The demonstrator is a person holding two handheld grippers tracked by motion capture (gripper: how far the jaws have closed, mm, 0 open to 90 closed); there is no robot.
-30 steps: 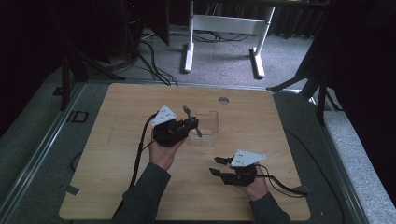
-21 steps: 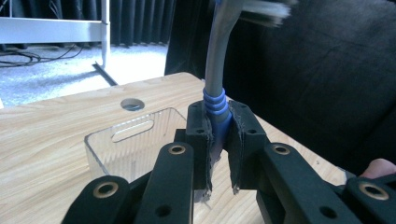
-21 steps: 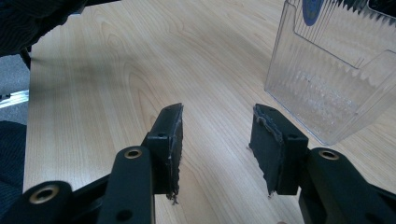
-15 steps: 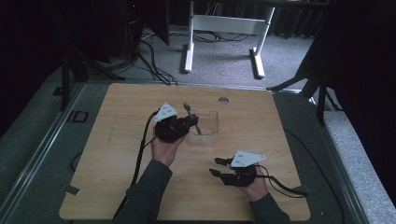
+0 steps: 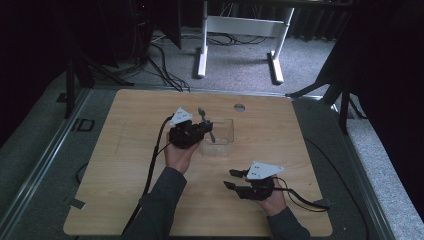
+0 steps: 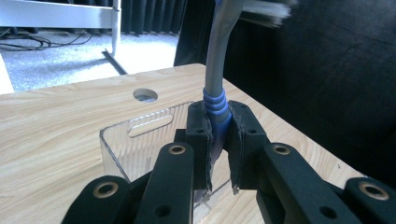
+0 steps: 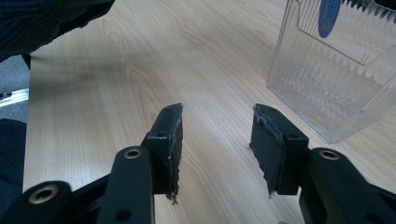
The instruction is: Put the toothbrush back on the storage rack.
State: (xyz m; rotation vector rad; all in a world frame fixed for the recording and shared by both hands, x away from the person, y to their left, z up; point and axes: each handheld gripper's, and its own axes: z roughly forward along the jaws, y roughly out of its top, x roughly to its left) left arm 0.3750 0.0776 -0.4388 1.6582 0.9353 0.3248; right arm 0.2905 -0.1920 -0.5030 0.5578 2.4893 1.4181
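Over the clear bin (image 6: 140, 140), left gripper (image 6: 218, 140) clamped on a toothbrush (image 6: 215, 70), bristles visible close-up; right gripper (image 7: 217, 140) wide open, empty.

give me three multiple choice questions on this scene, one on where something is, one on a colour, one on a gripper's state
1. Where is the clear plastic bin?
A. on the floor
B. on the table, just beyond the left gripper
C. inside the right gripper

2. What colour is the ribbed grip on the toothbrush?
A. blue
B. red
C. green

3. How do the right gripper's jaws stand?
A. shut on the toothbrush
B. shut on the bin
C. open, with nothing between them

Answers: 1 B, the high view shows the bin on the wooden table past the left gripper. 2 A, the left gripper view shows blue ribs above the jaws. 3 C, the right gripper view shows bare wood between the jaws.
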